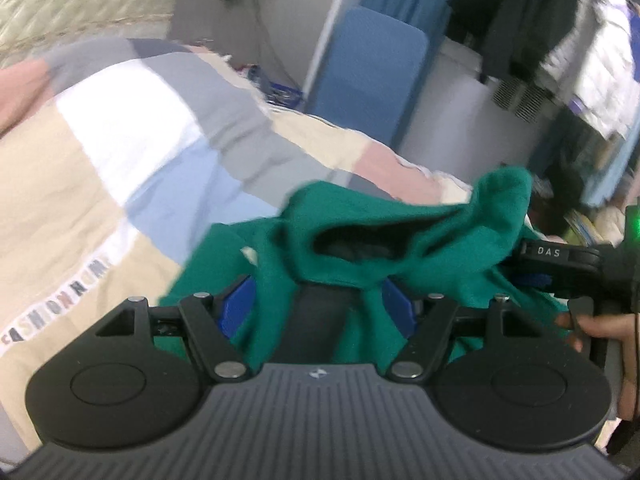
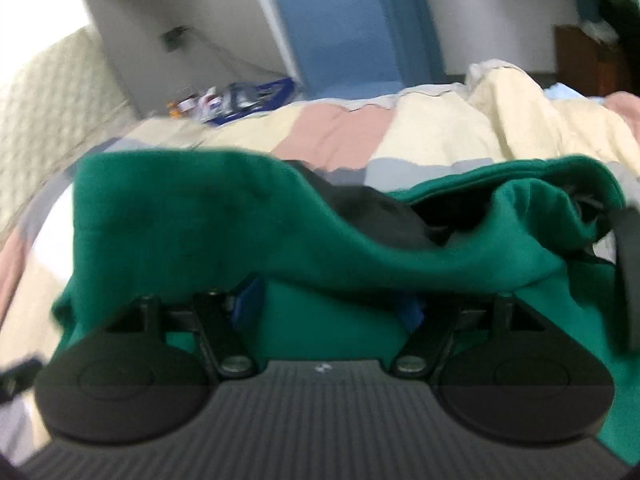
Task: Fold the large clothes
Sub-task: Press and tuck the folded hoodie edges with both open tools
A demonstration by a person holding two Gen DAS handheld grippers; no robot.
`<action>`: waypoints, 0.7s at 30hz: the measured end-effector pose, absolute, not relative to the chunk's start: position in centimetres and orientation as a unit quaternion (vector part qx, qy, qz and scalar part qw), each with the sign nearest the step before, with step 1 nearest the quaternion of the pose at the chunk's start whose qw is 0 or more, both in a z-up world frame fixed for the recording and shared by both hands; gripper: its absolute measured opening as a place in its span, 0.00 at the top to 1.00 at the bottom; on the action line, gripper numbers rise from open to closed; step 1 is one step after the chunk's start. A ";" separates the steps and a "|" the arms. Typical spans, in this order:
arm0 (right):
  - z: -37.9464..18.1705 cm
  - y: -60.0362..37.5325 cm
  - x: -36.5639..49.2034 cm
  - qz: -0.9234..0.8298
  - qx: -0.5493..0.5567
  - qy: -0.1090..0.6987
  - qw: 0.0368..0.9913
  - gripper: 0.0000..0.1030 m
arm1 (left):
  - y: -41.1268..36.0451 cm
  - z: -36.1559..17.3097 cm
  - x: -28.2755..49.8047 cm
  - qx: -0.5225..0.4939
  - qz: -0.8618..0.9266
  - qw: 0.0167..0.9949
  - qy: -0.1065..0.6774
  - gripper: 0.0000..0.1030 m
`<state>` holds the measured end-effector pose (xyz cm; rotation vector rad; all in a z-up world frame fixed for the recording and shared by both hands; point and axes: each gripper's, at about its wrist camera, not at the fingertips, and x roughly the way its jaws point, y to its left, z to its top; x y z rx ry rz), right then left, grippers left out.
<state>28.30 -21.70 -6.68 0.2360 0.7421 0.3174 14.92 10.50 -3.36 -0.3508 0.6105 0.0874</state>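
A green garment (image 1: 400, 232) with a dark lining lies bunched on a patchwork quilt (image 1: 120, 140). Its cloth drapes over my left gripper (image 1: 316, 304), whose blue pads (image 1: 236, 308) stand wide apart with fabric loose between them. The fingertips are hidden under the cloth. At the right edge of the left wrist view, a person's hand (image 1: 600, 328) holds the other gripper (image 1: 560, 260) against the garment. In the right wrist view the green garment (image 2: 200, 232) hangs across my right gripper (image 2: 328, 304). Its jaws are spread and the pads do not pinch the cloth.
The quilt (image 2: 400, 132) covers a bed with a quilted headboard (image 2: 40, 100). Beyond it are a blue panel (image 1: 368, 72), a blue basket of clutter (image 2: 240, 100), dark clothes hanging (image 1: 520, 20) and brown wooden furniture (image 2: 580, 60).
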 end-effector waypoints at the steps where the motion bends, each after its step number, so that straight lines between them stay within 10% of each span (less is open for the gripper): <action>1: -6.8 -21.5 29.4 0.146 0.118 0.363 0.913 0.30 | 11.2 -3.5 15.1 -0.184 0.043 0.936 0.297 0.27; 21: -7.0 -27.8 35.1 0.068 0.125 0.330 0.933 0.32 | 13.9 -8.5 22.7 -0.196 0.028 0.918 0.344 0.28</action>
